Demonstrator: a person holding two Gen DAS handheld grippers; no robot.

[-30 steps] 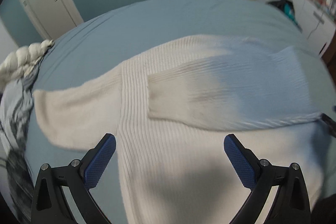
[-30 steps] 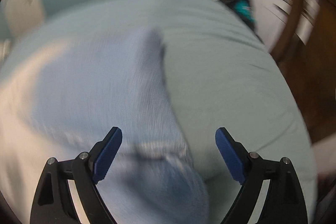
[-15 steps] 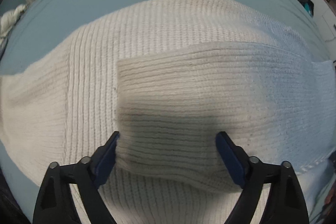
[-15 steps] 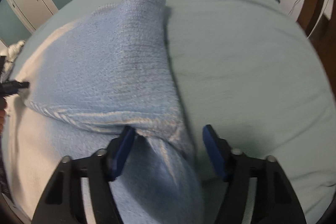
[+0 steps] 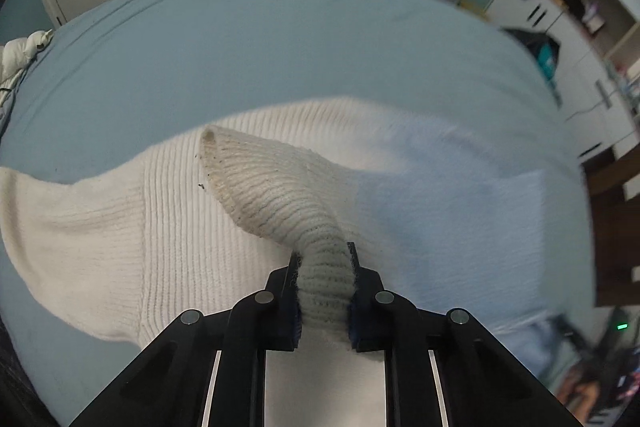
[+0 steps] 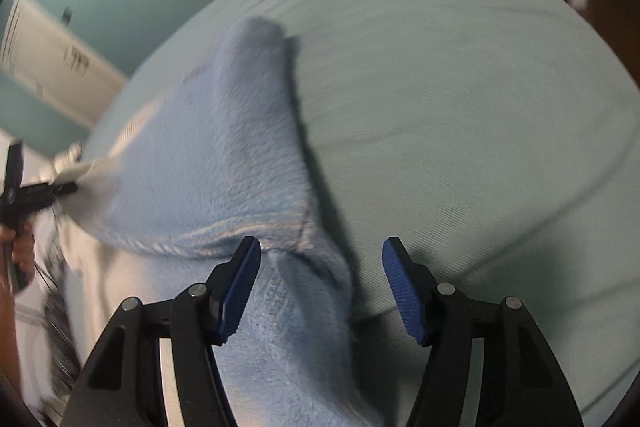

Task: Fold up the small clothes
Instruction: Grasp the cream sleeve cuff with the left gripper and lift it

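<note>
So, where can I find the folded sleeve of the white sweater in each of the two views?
Left wrist view: the folded sleeve lies across the centre, its cuff end bunched between the closing pads of the left gripper.
Right wrist view: it runs from upper centre down to lower left, looking bluish in shadow; the right gripper straddles the sweater's edge.
Shared landmark: the blue bed sheet.

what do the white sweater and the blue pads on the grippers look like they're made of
Sweater: a soft, matte, chunky rib knit, likely wool, cotton or acrylic; parallel ribs run across it, and its sleeve bunches easily where the closing jaws of the left gripper pinch it.

Blue pads: likely rubber or moulded plastic, matte, with a fine cross-hatched grip texture, on black rigid fingers that look like plastic.
</note>
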